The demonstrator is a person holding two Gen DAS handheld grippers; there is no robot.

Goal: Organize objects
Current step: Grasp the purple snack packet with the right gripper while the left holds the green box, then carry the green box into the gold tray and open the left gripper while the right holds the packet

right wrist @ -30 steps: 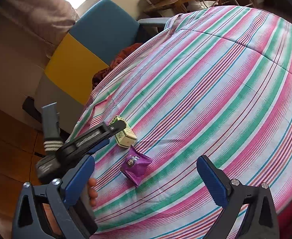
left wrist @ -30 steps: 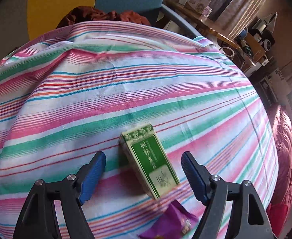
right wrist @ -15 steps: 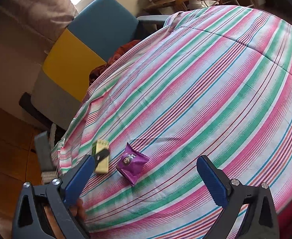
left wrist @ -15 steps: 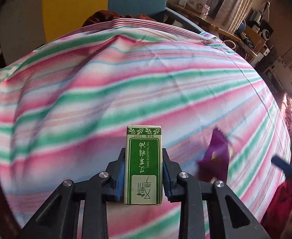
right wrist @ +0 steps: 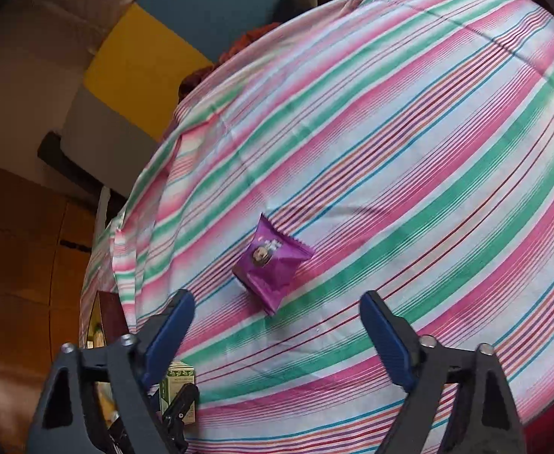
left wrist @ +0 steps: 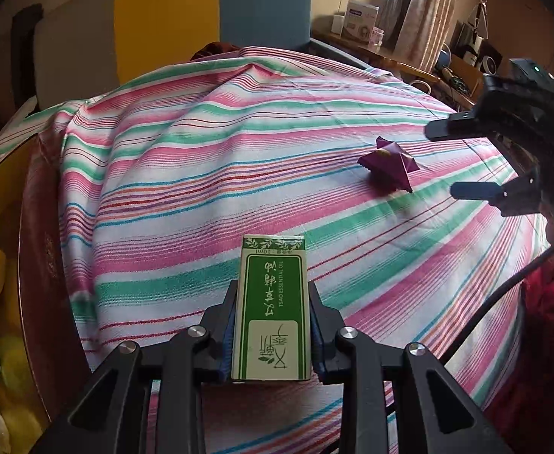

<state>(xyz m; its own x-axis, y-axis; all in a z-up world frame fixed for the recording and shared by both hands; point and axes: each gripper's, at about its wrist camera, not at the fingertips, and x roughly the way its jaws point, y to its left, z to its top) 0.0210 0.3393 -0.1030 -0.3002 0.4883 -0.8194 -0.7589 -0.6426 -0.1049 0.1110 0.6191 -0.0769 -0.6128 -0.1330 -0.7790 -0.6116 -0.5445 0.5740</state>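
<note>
My left gripper (left wrist: 272, 302) is shut on a green and white essential-oil box (left wrist: 272, 310) and holds it above the near edge of the striped cloth (left wrist: 209, 174). The box also shows in the right wrist view (right wrist: 176, 386), low at the left. A purple snack packet (right wrist: 271, 265) lies on the cloth just ahead of my right gripper (right wrist: 277, 325), which is open and empty. The packet (left wrist: 388, 164) shows in the left wrist view too, with the right gripper (left wrist: 462, 159) close beside it on the right.
A dark wooden box (left wrist: 46, 265) with yellow and pale items inside stands at the cloth's left edge. A blue and yellow chair (left wrist: 209, 11) stands beyond the cloth. A cluttered desk (left wrist: 398, 56) lies at the back right.
My left gripper closed on the green box, lifted it and drew back toward the left edge of the cloth. My right gripper moved in closer to the purple packet.
</note>
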